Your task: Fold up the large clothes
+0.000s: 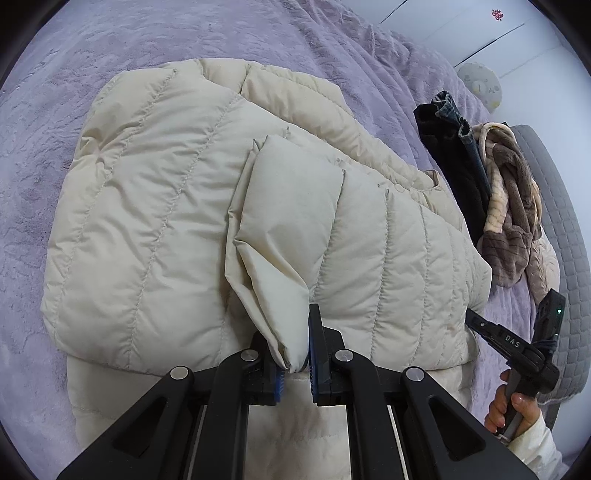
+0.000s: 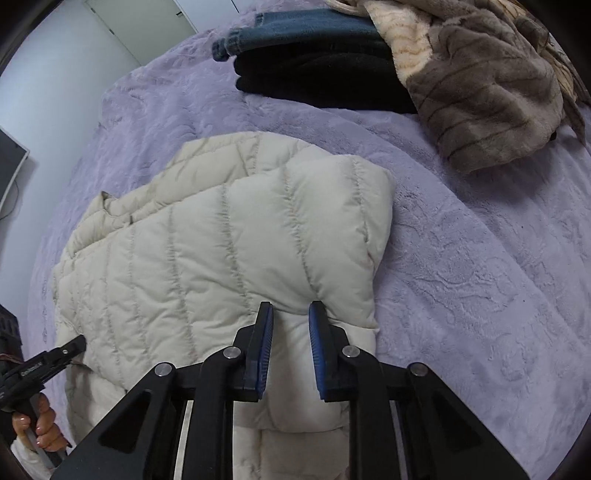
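A cream quilted puffer jacket (image 1: 155,221) lies partly folded on a lilac plush bedspread (image 1: 37,166). My left gripper (image 1: 295,354) is shut on a sleeve cuff (image 1: 284,229) of the jacket, which lies across the body. In the right wrist view the jacket (image 2: 207,251) lies below my right gripper (image 2: 291,332). Its jaws stand apart over a folded edge of the jacket, with jacket fabric showing in the gap. The right gripper also shows in the left wrist view (image 1: 517,350), at the jacket's right edge.
A stack of dark folded clothes with jeans (image 2: 314,62) and a brown and cream fleece garment (image 2: 480,85) lie at the far side of the bed. A grey padded headboard (image 1: 554,221) runs along the right. White walls and a door (image 2: 140,22) stand beyond.
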Demonstrator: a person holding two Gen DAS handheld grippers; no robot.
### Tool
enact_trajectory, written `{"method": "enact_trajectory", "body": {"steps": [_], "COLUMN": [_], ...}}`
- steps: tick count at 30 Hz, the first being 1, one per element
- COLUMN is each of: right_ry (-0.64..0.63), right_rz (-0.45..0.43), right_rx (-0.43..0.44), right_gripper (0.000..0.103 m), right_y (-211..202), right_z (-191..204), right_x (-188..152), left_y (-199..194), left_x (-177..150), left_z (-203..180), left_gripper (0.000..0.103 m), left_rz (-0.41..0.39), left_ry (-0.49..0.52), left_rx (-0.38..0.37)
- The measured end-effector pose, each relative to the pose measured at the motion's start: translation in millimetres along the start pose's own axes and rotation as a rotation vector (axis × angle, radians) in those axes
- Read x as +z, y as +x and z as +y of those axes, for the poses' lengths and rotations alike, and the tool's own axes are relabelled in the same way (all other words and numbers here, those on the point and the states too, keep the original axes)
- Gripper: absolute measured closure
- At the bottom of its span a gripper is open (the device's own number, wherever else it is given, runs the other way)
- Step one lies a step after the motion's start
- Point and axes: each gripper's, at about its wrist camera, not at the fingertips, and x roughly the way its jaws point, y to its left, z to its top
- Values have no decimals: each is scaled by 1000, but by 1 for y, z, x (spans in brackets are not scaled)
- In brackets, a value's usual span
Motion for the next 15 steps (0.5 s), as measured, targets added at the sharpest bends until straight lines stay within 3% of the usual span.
{"method": "enact_trajectory", "body": {"steps": [4,10,15], "right_ry": [21,4,4], "right_rz": [1,-1,-6], "right_rx": [1,-5,7], "right_gripper": [90,90,90], "right_y": [8,10,8], "right_z": [-6,-2,-4], "right_x": [-2,0,-4], "left_y": [-11,-54,-69], "left_x": [5,14,30], "left_z": [4,19,1], "left_gripper": [91,91,91], "left_rz": [-23,-107,-148], "left_ry": [-5,16,96], "left_rx": [24,126,108]}}
